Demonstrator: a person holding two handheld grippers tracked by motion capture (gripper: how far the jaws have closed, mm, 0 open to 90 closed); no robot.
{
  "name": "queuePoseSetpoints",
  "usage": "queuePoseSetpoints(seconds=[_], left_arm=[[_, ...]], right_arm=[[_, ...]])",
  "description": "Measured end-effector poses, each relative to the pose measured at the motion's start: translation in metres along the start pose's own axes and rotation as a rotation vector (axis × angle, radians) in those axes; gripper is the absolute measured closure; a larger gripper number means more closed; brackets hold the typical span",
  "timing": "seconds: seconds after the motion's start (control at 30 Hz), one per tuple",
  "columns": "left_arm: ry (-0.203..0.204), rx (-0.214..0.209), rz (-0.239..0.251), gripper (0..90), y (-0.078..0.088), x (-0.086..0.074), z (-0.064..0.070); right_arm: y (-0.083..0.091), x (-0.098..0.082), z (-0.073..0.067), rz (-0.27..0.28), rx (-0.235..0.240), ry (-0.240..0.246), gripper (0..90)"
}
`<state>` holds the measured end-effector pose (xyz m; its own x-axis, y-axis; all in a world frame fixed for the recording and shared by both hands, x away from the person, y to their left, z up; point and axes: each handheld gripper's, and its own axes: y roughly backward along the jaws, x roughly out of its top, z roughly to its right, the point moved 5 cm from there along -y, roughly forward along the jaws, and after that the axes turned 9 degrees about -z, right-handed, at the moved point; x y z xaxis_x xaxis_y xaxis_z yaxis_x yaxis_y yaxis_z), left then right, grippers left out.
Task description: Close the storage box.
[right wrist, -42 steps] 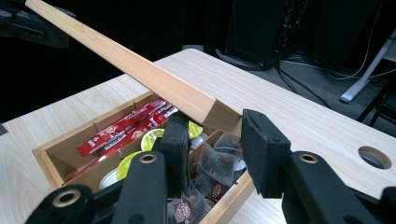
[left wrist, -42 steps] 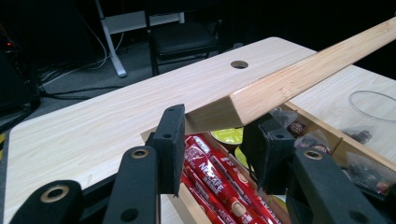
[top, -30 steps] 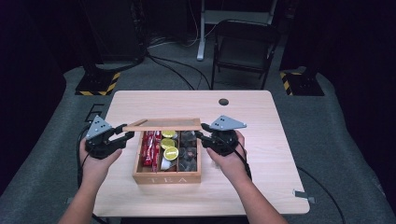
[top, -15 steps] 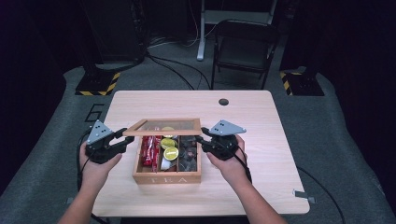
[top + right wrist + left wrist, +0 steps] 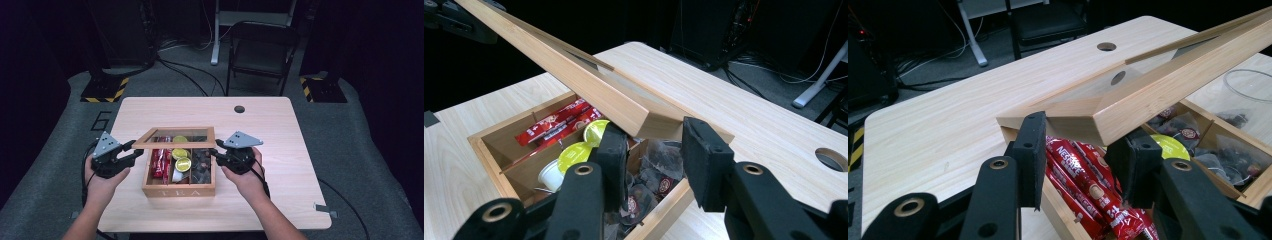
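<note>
Left gripper (image 5: 131, 150), right gripper (image 5: 216, 152) clamp raised lid (image 5: 175, 137) corners (forearms level) over tea box (image 5: 178, 190).

Your surface (image 5: 280, 130) is pale wood with a fine grain and a matt, smooth finish. The tea box (image 5: 178, 190) is light wood too, sanded smooth and not glossy. Its lid (image 5: 175, 144) has a wooden frame around a clear pane that looks like glass or plastic. The jaws you hold are black matt plastic with rough foam-like pads (image 5: 1032, 150). The red sachets (image 5: 1083, 192) are shiny foil, and the capsules (image 5: 574, 152) have smooth yellow-green tops.
</note>
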<state>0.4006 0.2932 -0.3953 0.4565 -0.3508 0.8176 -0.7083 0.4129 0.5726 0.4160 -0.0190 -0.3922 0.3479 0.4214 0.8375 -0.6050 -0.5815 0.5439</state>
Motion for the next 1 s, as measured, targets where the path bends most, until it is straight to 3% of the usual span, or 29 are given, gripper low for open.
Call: queuePoseSetpoints(seconds=[0.17,0.43,0.83,1.0], left_arm=[[-0.006,0.004,-0.004,60.1,0.000,-0.002,0.001],[-0.013,-0.023,-0.002,59.9,0.003,-0.009,0.003],[-0.043,-0.019,-0.003,59.9,0.010,-0.013,0.008],[-0.052,-0.020,-0.010,59.8,0.012,-0.017,0.010]], right_arm=[[0.000,-0.003,-0.002,0.000,0.007,-0.017,63.3],[0.000,-0.008,-0.004,-0.009,0.010,-0.001,63.2],[0.000,-0.011,-0.005,-0.014,0.015,0.009,63.2],[0.000,-0.017,-0.006,-0.026,0.040,-0.018,64.2]])
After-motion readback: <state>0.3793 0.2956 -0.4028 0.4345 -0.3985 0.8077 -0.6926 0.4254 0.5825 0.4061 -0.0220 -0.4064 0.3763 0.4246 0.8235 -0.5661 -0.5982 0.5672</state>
